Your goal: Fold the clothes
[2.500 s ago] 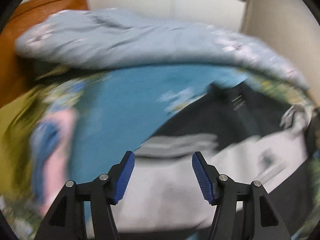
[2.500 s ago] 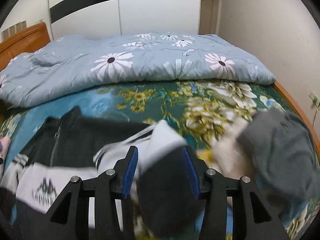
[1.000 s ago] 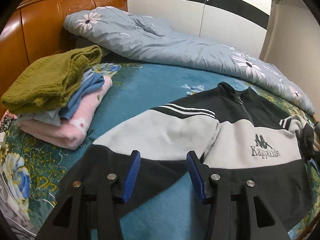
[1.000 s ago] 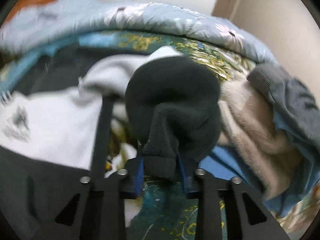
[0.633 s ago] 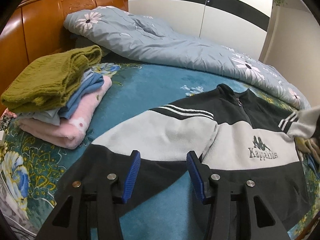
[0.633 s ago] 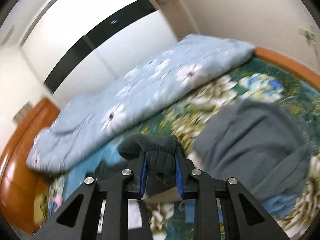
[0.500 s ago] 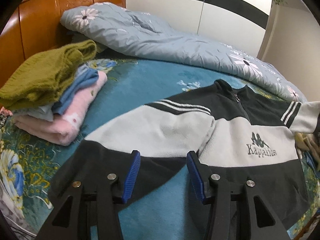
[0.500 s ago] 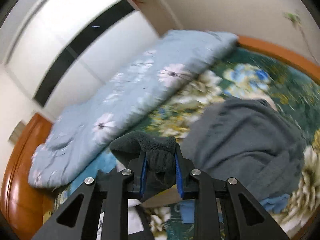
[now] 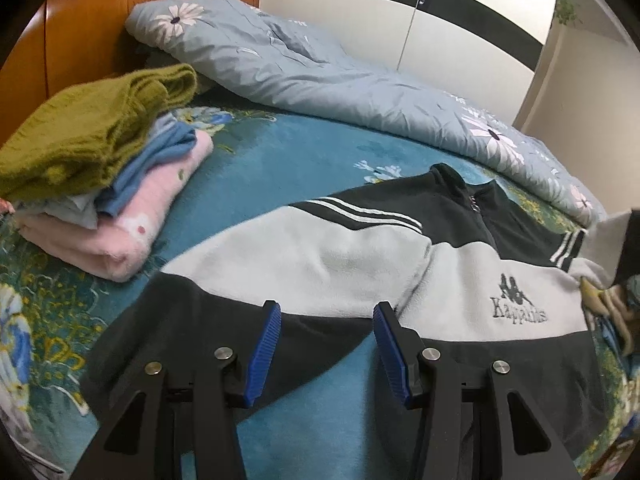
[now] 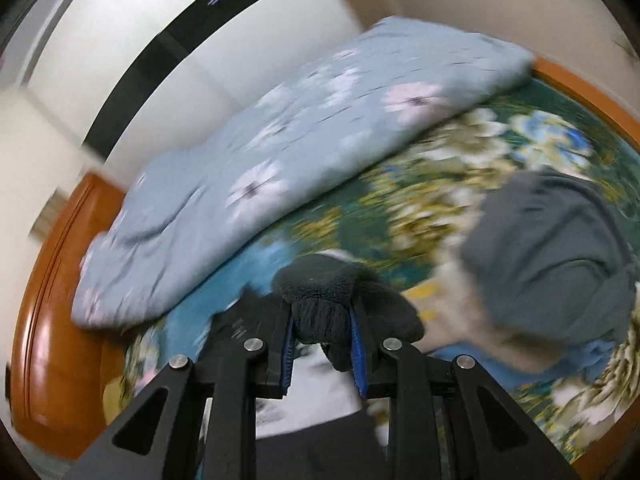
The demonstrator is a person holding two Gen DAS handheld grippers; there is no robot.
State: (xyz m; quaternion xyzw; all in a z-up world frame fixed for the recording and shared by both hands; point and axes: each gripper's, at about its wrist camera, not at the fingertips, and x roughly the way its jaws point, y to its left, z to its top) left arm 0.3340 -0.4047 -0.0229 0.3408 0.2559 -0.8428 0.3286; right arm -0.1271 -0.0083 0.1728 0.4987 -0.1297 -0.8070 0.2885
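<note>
1. I am seeing my right gripper (image 10: 322, 344) clenching the dark cuff (image 10: 320, 312), now lifted off the bed; a second ago it was lower.
2. The fleece jacket (image 9: 360, 264) is lying spread on the blue blanket (image 9: 288, 160), sleeve pulled outward.
3. My left gripper (image 9: 326, 344) is hovering with fingers parted, empty.
4. I judge the sleeve fold is under way.

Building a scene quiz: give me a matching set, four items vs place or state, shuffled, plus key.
Items:
1. olive sweater
2. left gripper
3. right gripper
4. floral duvet

States:
A. shut on the fleece jacket's dark cuff
B. bunched along the far side of the bed
C. top of the folded stack
D. open, above the fleece jacket

Pairs: 1-C, 2-D, 3-A, 4-B
</note>
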